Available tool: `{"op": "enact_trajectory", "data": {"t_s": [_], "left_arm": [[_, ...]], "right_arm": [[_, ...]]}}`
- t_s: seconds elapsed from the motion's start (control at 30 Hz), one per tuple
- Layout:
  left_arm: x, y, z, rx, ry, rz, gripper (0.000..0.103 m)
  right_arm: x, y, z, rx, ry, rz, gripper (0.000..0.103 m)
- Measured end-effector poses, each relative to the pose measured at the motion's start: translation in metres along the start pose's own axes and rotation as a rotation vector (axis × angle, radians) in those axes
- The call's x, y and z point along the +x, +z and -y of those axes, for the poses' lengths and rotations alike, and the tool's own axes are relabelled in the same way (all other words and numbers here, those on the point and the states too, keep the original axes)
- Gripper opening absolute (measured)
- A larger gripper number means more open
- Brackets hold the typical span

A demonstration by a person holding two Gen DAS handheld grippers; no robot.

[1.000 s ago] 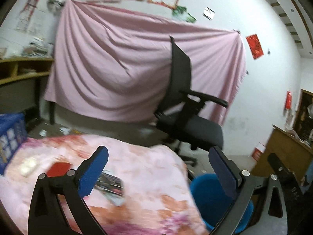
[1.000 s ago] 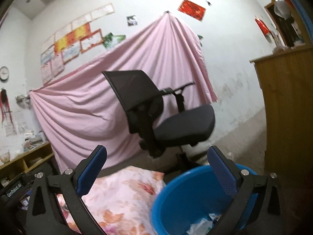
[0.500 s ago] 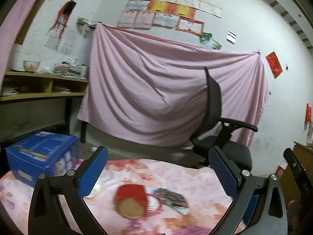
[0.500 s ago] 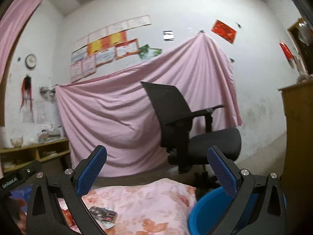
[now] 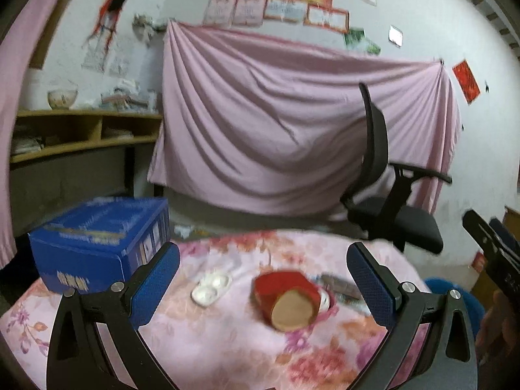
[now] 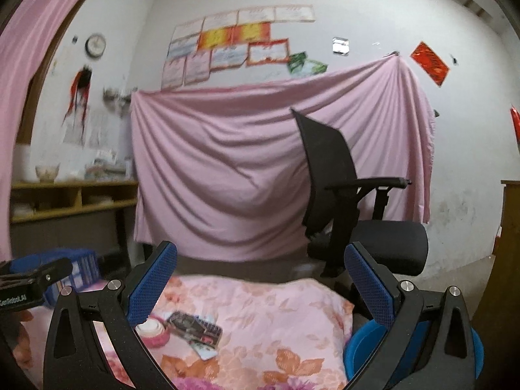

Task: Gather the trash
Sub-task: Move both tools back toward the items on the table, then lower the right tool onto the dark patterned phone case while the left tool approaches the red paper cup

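A red paper cup [image 5: 287,299] lies on its side on the floral pink tablecloth [image 5: 227,341], its brown base toward me. A white plastic blister piece [image 5: 211,287] lies left of it. A dark snack wrapper [image 6: 195,326] and a small pink-and-white cup [image 6: 152,331] lie on the cloth in the right wrist view. My left gripper [image 5: 263,284] is open and empty, above the cup. My right gripper [image 6: 260,284] is open and empty over the table's right part. A blue bin [image 6: 360,347] stands past the table's right edge.
A blue cardboard box [image 5: 100,240] stands on the table's left side. A black office chair [image 6: 351,214] stands behind the table before a pink draped sheet [image 5: 292,123]. Wooden shelves [image 5: 74,136] line the left wall. A wooden cabinet [image 6: 508,243] is at the right.
Both grippers swung left from the blue bin toward the table. The red cup, blister piece and blue box came into the left view; the bin slid to the right edge.
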State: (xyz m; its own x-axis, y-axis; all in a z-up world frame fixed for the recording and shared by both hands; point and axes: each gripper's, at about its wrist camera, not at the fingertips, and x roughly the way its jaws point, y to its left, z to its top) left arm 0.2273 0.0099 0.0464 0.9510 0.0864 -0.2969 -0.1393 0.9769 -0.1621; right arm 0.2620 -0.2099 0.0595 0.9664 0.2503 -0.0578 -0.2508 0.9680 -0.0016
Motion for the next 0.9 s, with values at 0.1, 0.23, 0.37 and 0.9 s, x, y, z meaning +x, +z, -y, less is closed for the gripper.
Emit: {"op": "enact_trajectory", "data": {"t_s": [0.1, 0.23, 0.37, 0.9], "left_arm": [[0.012, -0.005, 0.003, 0.047, -0.002, -0.066, 0.101], [0.029, -0.014, 0.008, 0.098, -0.009, -0.148, 0.101], [0.048, -0.019, 0.005, 0.086, -0.039, -0.241, 0.101], [0.1, -0.02, -0.001, -0.029, -0.155, -0.438, 0.094]], "right_arm": [[0.012, -0.008, -0.008, -0.032, 0.01, -0.073, 0.103], [0.033, -0.023, -0.014, -0.065, 0.013, -0.206, 0.103], [0.053, -0.035, -0.017, -0.081, 0.029, -0.321, 0.103], [0.099, -0.067, -0.037, -0.167, 0.095, -0.641, 0.093]]}}
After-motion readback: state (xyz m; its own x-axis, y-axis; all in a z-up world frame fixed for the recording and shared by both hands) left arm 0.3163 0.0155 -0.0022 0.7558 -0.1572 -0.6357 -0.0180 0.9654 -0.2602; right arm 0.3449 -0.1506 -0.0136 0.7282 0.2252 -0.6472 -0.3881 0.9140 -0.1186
